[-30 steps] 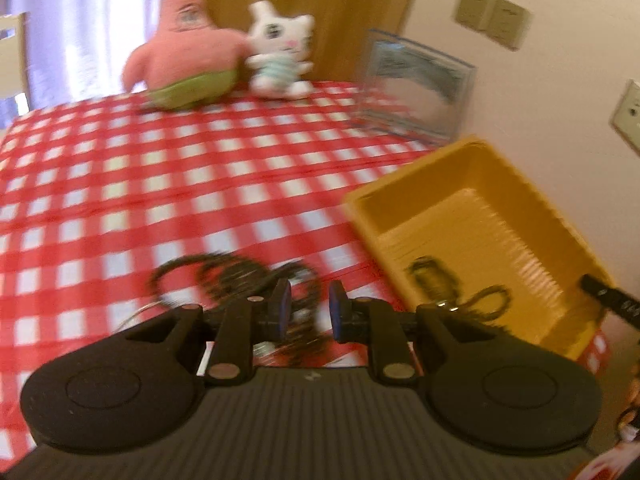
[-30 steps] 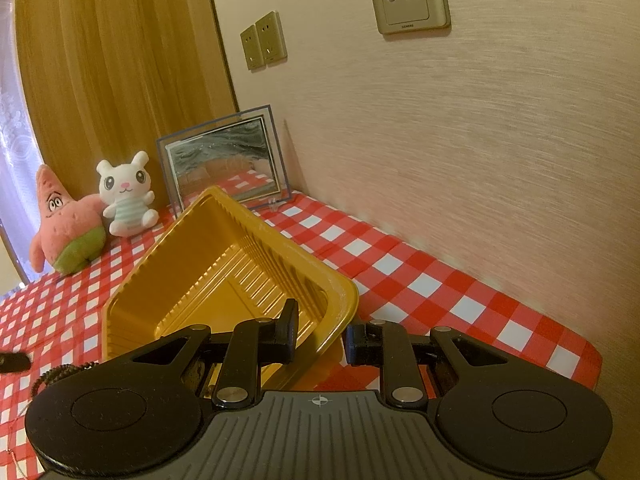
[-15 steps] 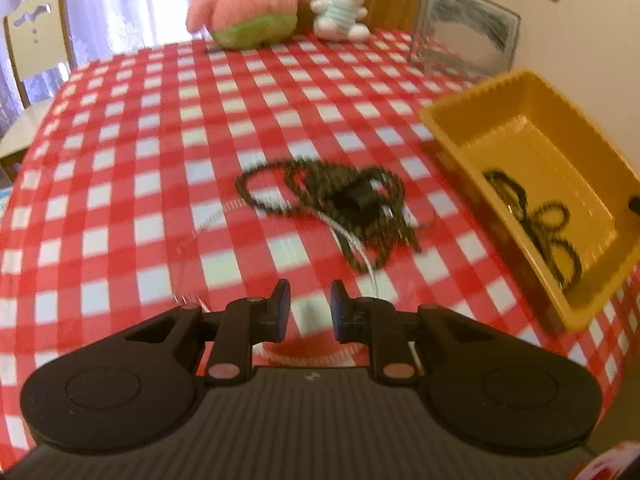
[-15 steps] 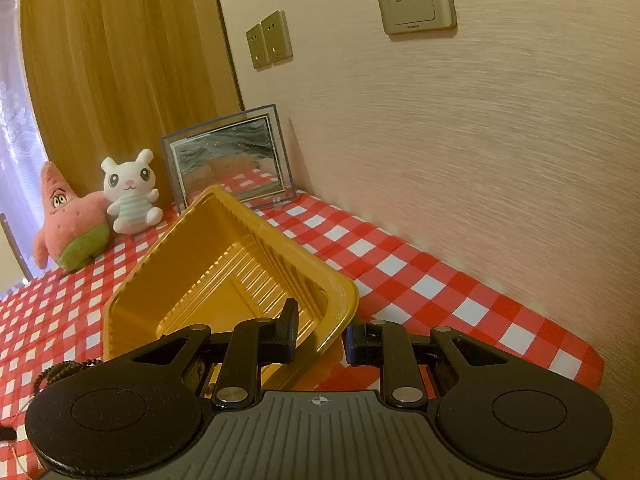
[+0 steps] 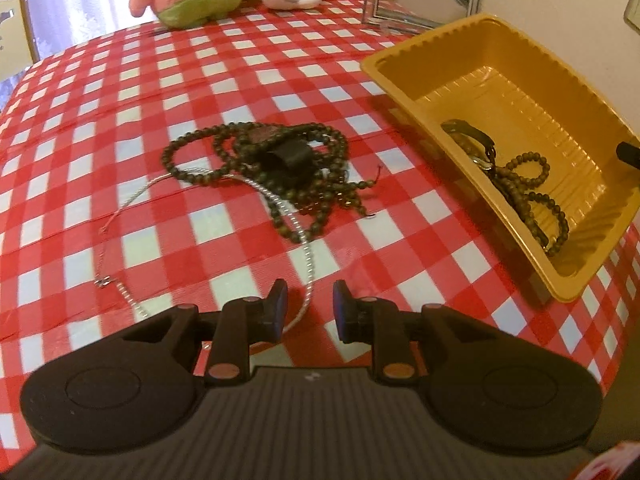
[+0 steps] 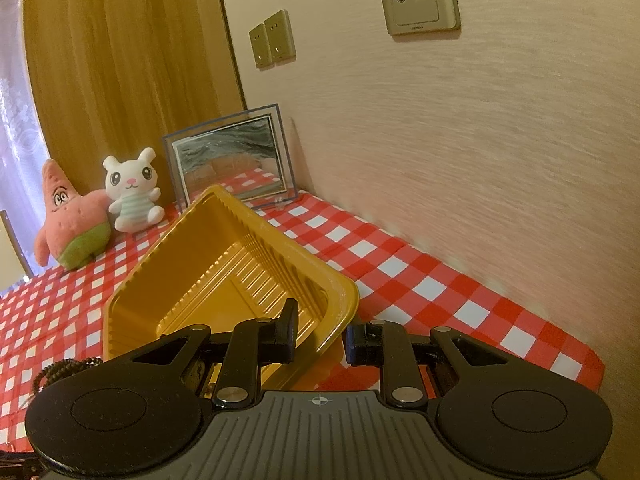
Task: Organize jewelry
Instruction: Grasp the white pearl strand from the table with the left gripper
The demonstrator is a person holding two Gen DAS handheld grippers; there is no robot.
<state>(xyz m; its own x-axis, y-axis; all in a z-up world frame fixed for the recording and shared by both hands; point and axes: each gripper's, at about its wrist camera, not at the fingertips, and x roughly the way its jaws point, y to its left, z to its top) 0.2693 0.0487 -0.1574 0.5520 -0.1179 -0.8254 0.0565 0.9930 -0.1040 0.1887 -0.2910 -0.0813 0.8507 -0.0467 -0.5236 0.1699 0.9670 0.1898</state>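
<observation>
Nearby, left gripper (image 5: 307, 307) parted over silver chain (image 5: 307, 258), right gripper (image 6: 320, 330) clamping yellow tray (image 6: 338, 292) rim, beads (image 5: 264, 168) ahead

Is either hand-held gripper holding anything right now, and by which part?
The right hand-held gripper clamps the yellow tray by its near corner rim. The left hand-held gripper holds nothing.

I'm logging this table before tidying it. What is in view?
bead strands: tangled pile, dark brown, mid-cloth
black piece: one, on the pile
silver chain: one, by the pile
tray: one, yellow, right, tilted; beads and a watch-like piece inside
plush toys: two, pink and white, far edge
glass frame: one, by wall
tablecloth: red-white check
left gripper: open, over chain
right gripper: shut on tray rim
</observation>
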